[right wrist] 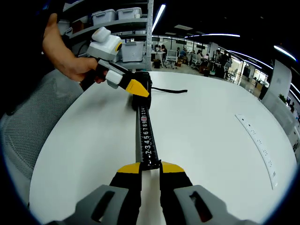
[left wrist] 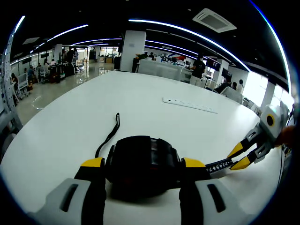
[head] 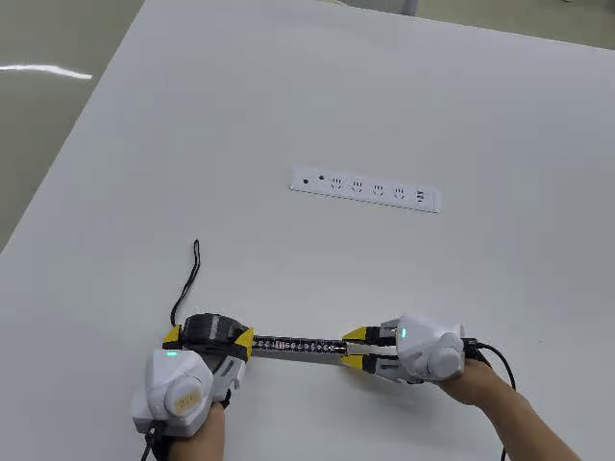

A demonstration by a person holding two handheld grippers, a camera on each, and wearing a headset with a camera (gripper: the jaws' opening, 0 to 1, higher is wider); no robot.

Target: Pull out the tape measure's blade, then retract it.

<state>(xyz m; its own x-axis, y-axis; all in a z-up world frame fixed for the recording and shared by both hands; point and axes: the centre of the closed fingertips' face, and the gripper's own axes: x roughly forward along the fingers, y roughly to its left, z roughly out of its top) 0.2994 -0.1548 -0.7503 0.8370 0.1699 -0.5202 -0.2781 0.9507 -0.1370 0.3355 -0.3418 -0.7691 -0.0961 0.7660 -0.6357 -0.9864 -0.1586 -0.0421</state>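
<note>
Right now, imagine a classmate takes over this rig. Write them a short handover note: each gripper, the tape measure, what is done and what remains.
Left gripper: fingers shut on the tape measure case, which sits on the white table.
Right gripper: fingers shut on the blade at its tip.
Blade: partly out, lying straight between the two grippers. The strap trails behind the case. A power strip lies further off.
Done: blade drawn out some way.
Left: pull further if wanted, then let it retract.
</note>
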